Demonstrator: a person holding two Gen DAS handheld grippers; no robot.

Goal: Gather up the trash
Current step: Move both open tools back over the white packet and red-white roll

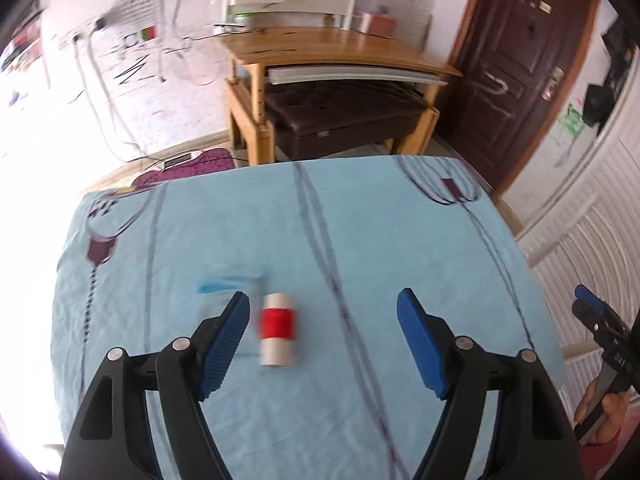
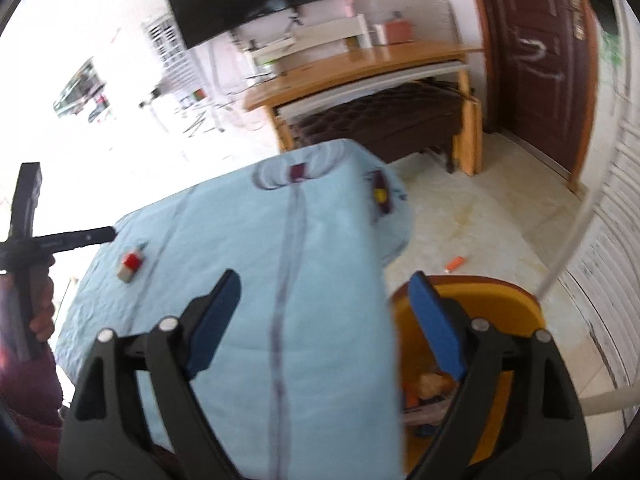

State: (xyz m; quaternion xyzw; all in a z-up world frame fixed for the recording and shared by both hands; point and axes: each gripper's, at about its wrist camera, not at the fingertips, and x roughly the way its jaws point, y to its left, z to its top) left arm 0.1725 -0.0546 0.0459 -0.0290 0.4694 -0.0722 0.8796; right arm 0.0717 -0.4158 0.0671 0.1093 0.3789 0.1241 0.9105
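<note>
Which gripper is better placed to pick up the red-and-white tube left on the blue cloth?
Left. The left gripper hangs open over the tube, which lies between its fingers. The right gripper is open above the orange bin.

Black grippers, blue ribbed fingers (image 1: 224,344)

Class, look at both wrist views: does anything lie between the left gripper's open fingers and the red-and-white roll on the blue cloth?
Nothing visible does. The left gripper is open, and the red-and-white roll lies alone on the blue cloth near its left finger.
</note>
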